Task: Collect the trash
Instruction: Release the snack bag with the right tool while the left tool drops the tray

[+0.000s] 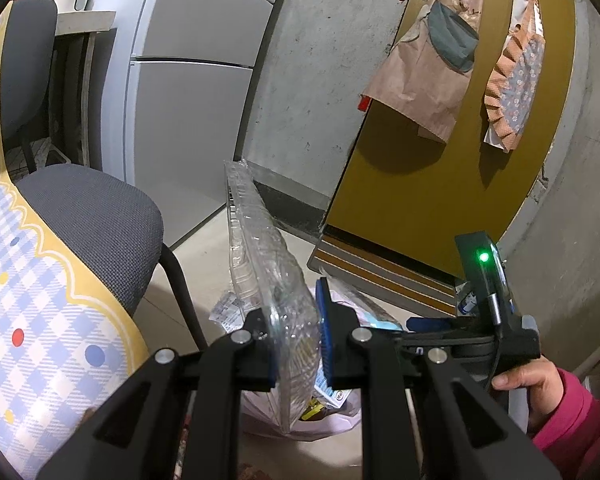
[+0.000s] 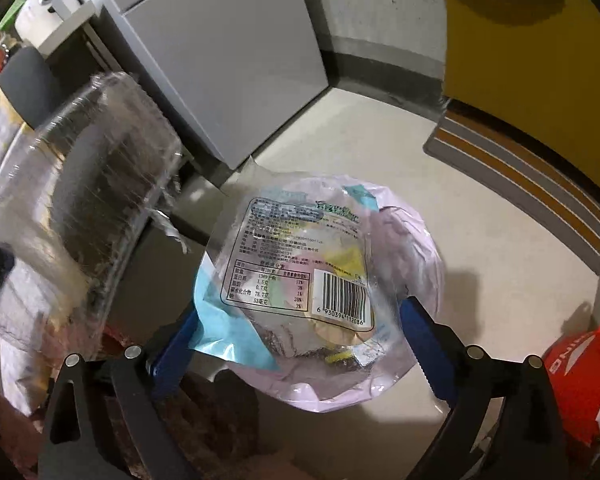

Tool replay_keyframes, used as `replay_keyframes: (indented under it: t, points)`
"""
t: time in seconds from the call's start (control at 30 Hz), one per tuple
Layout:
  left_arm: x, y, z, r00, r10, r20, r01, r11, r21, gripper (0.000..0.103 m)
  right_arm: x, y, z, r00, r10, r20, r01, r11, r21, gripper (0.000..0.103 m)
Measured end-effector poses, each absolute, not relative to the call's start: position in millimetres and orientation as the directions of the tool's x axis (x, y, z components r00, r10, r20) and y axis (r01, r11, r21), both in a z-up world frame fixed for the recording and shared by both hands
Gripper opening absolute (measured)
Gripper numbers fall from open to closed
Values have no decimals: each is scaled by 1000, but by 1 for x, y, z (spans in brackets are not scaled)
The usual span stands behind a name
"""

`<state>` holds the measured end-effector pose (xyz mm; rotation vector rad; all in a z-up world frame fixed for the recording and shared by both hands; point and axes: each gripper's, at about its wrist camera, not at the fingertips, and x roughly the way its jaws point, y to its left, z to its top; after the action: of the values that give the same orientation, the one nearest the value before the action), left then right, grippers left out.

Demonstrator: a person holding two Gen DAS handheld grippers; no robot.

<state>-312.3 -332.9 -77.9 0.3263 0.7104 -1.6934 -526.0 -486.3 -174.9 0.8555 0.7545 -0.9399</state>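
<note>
The left gripper (image 1: 296,344) pinches a clear plastic tray (image 1: 260,248) on edge above the pale floor (image 2: 380,152); the right gripper (image 2: 300,344) is spread wide over a snack wrapper (image 2: 300,264) lying atop the lilac trash bag (image 2: 416,248), near the grey fridge (image 2: 228,60) and yellow door (image 1: 420,184).

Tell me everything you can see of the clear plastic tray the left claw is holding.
The clear plastic tray is a thin, see-through food container with ribbed walls and a flat rim, empty as far as shows. The left claw is shut on its lower edge, blue pads pressing both faces, so it stands on edge and tilts up and away. It hangs in the air above the pink trash bag on the floor, beside the grey chair. In the right wrist view it appears blurred at left.
</note>
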Motion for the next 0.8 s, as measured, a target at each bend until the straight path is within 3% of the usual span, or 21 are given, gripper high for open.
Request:
replay_keyframes:
  t: [0.1, 0.2, 0.37, 0.57, 0.8]
  points:
    - [-313, -333, -78, -250, -783, -570, 956, -104, -276, 14, -527, -486, -175, 444, -328, -834, 879, 339, 335, 96]
    - [-312, -333, -80, -252, -780, -573, 955, -105, -277, 14, -524, -487, -179, 382, -336, -861, 905, 327, 273, 97]
    - [-313, -334, -81, -266, -773, -576, 952, -119, -281, 14, -523, -486, -176, 418, -332, -845, 886, 354, 300, 97]
    - [-312, -334, -82, -271, -770, -577, 950, -119, -287, 14, -529, -482, -162, 469, -390, -792, 867, 374, 330, 97]
    - [-312, -336, -84, -288, -763, -579, 946, -132, -297, 14, -534, -481, -151, 401, -486, -776, 905, 344, 251, 97]
